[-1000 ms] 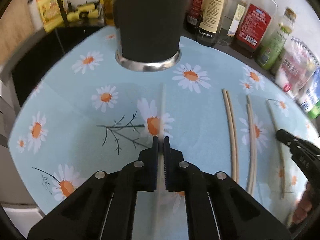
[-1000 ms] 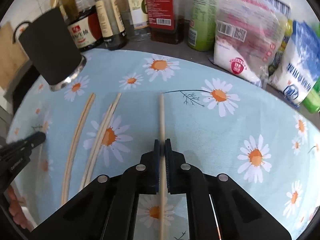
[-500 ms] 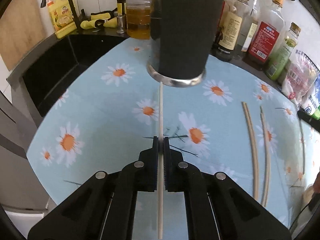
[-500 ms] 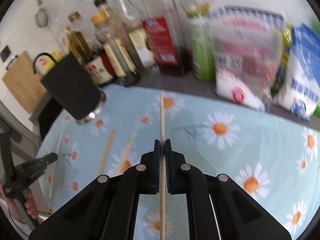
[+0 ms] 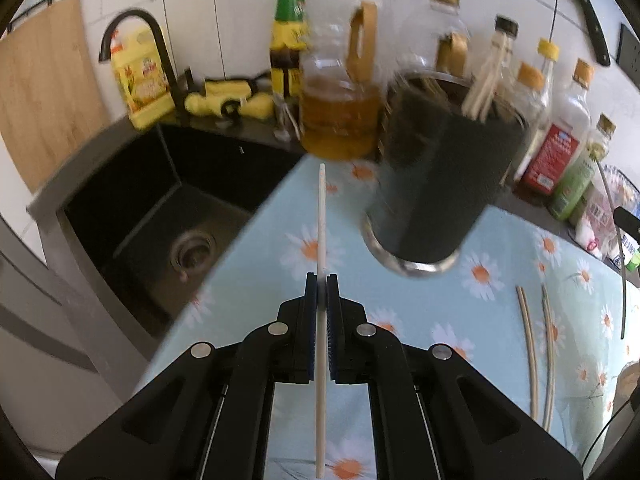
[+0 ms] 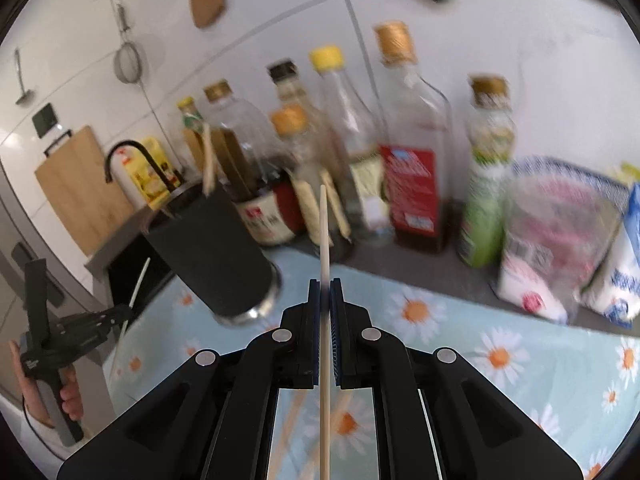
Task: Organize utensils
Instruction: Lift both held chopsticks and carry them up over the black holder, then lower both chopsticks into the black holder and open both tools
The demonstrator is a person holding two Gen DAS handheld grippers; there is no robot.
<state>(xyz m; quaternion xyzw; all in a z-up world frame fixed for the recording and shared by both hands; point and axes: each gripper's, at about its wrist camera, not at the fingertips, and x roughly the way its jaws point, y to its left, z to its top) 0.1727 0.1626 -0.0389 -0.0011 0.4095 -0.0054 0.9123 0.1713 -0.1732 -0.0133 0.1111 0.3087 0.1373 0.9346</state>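
Observation:
My left gripper [image 5: 321, 280] is shut on a white chopstick [image 5: 321, 216], lifted above the daisy-print mat [image 5: 460, 312]; its tip reaches toward the sink's edge. The black utensil holder [image 5: 440, 176] stands ahead to the right, with several chopsticks [image 5: 484, 84] inside. My right gripper [image 6: 325, 282] is shut on a wooden chopstick [image 6: 324, 232], also in the air and pointing at the bottles. In the right wrist view the holder [image 6: 212, 248] stands at the left, and the left gripper [image 6: 116, 314] is beyond it. Two pairs of wooden chopsticks [image 5: 538, 344] lie on the mat.
A black sink [image 5: 160, 232] with a faucet [image 5: 136, 28] drops off left of the mat. Oil and sauce bottles [image 6: 412, 152] line the back of the counter, with bags [image 6: 560, 240] at the right. A wooden board [image 5: 44, 96] leans on the wall.
Both grippers have risen off the mat, each carrying its chopstick. The left one drew back from the holder, whose rim now shows. The right one tilted up toward the bottles.

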